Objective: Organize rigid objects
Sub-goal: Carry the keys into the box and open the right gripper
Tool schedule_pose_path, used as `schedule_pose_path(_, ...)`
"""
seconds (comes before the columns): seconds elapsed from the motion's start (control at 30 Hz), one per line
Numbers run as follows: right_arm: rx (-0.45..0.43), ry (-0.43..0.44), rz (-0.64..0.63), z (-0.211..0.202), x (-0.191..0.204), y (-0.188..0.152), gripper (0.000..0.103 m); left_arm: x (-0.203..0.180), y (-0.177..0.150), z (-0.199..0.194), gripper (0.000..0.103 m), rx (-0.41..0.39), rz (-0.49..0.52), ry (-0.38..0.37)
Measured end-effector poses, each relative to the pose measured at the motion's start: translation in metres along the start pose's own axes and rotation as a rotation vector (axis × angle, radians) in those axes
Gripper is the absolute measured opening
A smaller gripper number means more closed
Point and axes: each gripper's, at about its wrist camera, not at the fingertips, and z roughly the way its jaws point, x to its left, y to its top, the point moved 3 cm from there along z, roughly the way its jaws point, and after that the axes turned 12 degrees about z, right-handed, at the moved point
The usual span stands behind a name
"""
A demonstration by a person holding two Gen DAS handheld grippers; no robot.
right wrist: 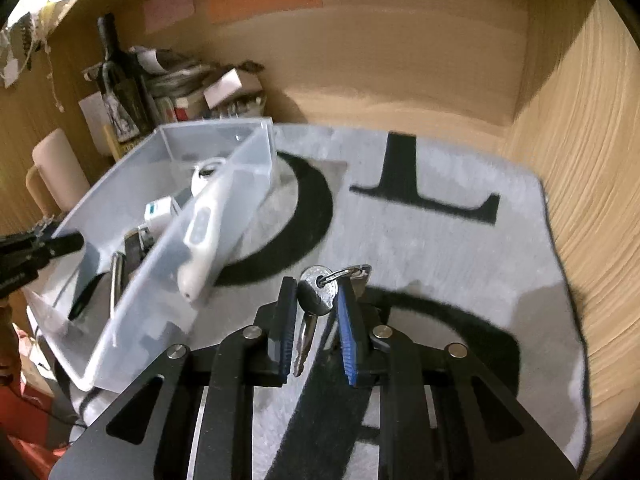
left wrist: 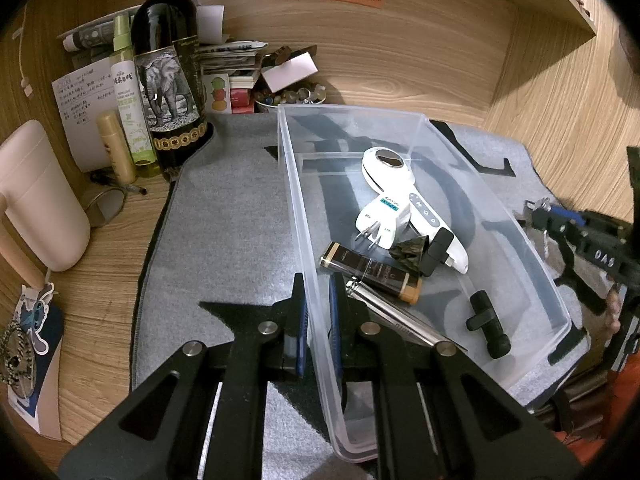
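left wrist view: the left claw (left wrist: pixel 318 312) is clenched on the near left wall of the clear bin (left wrist: pixel 400 128), one pad outside the wall and one inside, steadying it on the grey mat (left wrist: pixel 224 208). inside the bin lie a white handheld device (left wrist: pixel 404 196), a white plug adapter (left wrist: pixel 382 220), a brown tube (left wrist: pixel 372 276), a silver cylinder (left wrist: pixel 384 308) and two black t-shaped pieces. the right claw (left wrist: pixel 540 216) shows just beyond the bin's right wall, with keys at its tip.

right wrist view: the right claw (right wrist: pixel 316 308) is clamped on a bunch of keys (right wrist: pixel 318 290), gripping the round key head, one blade hanging below. the frame is blurred, so whether the keys are clear of the mat is hard to say. the bin (right wrist: pixel 216 132) sits to the left of the keys.

the step in hand looks like carrying the keys to the bin. the next move calls for swinging them left over the bin's right wall, then releasing above bare floor.
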Motion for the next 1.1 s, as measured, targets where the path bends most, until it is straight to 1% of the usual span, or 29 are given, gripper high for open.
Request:
schedule_pose_path(0.23,-0.084,0.018,-0.052,-0.021,0.018,0.021,0.018,0.000,0.000,0.000,0.009,0.000,0.000,0.000)
schedule_pose_path(0.43,-0.148,0.075,-0.120,-0.035,0.048,0.039,0.018,0.000,0.000,0.000,0.009,0.001,0.001,0.000)
schedule_pose_path(0.6,-0.163,0.144,-0.170,-0.036,0.076,0.046,0.018,0.000,0.000,0.000,0.009,0.001,0.001,0.000)
schedule_pose_path(0.73,-0.143,0.196,-0.214,-0.025,0.102,0.047,0.018,0.000,0.000,0.000,0.009,0.001,0.001,-0.001)
schedule_pose_path(0.87,-0.103,0.237,-0.263,-0.013,0.126,0.043,0.018,0.001,-0.001,0.000,0.009,0.001,0.002,-0.001)
schedule_pose_path(1.03,-0.024,0.274,-0.305,0.008,0.147,0.031,0.018,0.002,-0.003,-0.002,0.009,0.000,0.000,-0.004)
schedule_pose_path(1.1,0.012,0.276,-0.328,0.017,0.154,0.026,0.018,0.003,-0.003,-0.002,0.009,0.001,0.001,-0.005)
